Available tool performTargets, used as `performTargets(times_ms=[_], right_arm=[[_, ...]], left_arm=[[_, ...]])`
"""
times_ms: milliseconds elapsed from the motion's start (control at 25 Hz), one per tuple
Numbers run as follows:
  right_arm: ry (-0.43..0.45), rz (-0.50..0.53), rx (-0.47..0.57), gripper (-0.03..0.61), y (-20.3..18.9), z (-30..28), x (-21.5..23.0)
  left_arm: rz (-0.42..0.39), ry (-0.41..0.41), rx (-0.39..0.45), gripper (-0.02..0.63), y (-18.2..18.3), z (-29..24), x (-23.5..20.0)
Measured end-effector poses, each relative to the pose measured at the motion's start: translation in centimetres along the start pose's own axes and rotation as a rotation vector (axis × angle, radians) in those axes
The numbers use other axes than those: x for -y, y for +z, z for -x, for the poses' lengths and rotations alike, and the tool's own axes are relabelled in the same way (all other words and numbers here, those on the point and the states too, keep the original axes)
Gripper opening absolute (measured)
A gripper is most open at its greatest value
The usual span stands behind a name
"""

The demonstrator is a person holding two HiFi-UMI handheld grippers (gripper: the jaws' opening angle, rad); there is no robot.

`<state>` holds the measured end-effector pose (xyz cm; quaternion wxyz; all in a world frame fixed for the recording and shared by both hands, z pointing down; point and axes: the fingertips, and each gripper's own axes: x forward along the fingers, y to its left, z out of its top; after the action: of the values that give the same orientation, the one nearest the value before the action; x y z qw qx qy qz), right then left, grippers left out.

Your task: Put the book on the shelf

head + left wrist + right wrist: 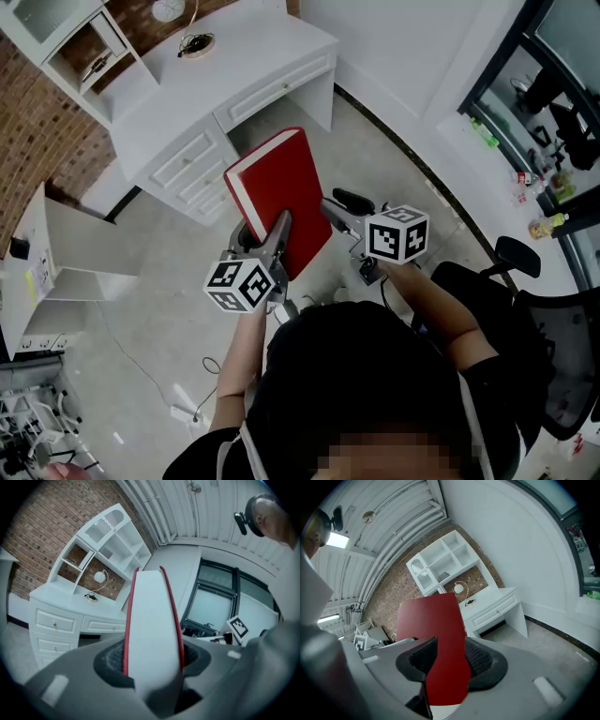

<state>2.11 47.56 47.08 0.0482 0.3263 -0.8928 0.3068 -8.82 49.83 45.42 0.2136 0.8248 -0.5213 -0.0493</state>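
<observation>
Book [279, 187]: red, held in the air over the floor in front of the white surface [239, 66], well short of the shelf [89, 52]. Left tongs [278, 230] are clamped across its thickness. Right tongs [339, 214] stand partly open with the cover edge between them, no pinch evident. Judgement: carry on the left grip, steady with the right, aim for an open compartment. Count: one book, one shelf unit, two tongs.
</observation>
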Motion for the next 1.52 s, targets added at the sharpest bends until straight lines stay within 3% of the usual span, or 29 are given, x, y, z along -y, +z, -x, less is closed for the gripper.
performTargets(times_ms=[720,920,1520], right_arm=[[0.097,0.074,-0.051,0.233,0.4,-0.4,-0.5],[0.135,0.107,-0.058,0.268,0.8,-0.1,0.1],[0.15,0.141,-0.055,0.308,1.7,0.4,2.3]], left_arm=[[0.01,0.063,0.063,0.23,0.9,0.9,0.0],[0.056,0.029,0.091,0.23,0.7,-0.1,0.8],[0.025,-0.018,0.066,0.23,-0.7,-2.2,3.0]])
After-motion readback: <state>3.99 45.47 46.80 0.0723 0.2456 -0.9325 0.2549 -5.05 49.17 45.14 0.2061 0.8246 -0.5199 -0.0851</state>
